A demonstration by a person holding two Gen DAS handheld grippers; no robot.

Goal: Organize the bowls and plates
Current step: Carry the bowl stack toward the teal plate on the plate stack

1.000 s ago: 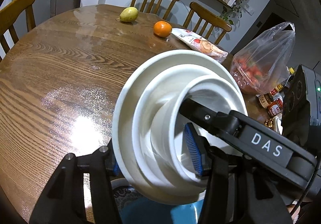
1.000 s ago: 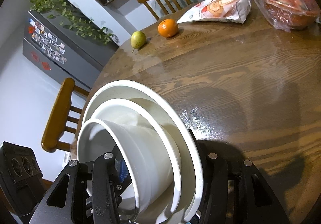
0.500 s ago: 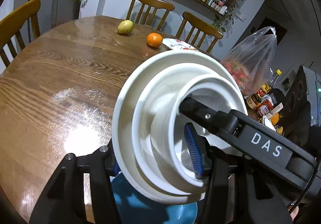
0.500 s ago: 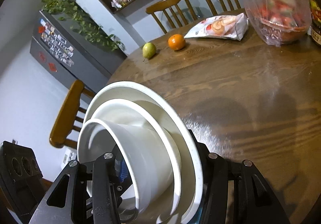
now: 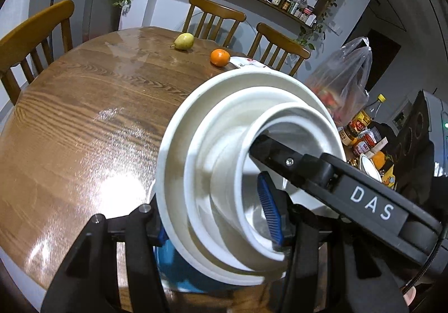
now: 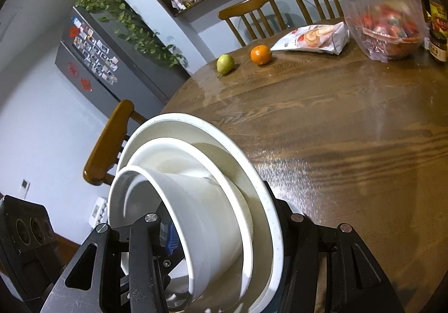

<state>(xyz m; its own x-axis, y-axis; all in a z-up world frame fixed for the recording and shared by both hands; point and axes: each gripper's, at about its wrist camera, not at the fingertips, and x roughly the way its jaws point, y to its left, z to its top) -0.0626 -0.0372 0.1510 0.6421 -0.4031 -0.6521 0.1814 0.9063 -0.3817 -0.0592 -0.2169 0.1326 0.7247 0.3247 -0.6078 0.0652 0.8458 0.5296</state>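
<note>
A nested stack of white dishes [image 5: 224, 173] hangs tilted on edge above a round wooden table [image 5: 84, 122] — a wide plate [image 6: 263, 201] outermost, a shallower dish [image 6: 240, 201] inside it, and a deep bowl [image 6: 201, 217] at the centre, its mouth turned sideways. All three are plain matte white, the plate's rim faintly speckled. Beneath the stack, a blue dish [image 5: 179, 268] shows at the table's near edge.

Both tongs are clamped on the stack from opposite sides. The left gripper [image 5: 215, 220] stands partly apart, with one black finger behind the plate and the other, its ribbed blue pad [image 5: 268, 215] showing, inside the bowl. The right gripper [image 6: 224, 243] is set about as wide — one finger inside the bowl, the other against the back of the plate. In the left view the right gripper's black body, lettered "DAS", reaches into the bowl from the right.

Farther across the table lie a pear [image 5: 183, 41], an orange [image 5: 220, 57], a snack packet [image 6: 313, 38] and a clear plastic bag [image 6: 383, 4] of red food. Wooden chairs [image 5: 215, 18] ring the table.
</note>
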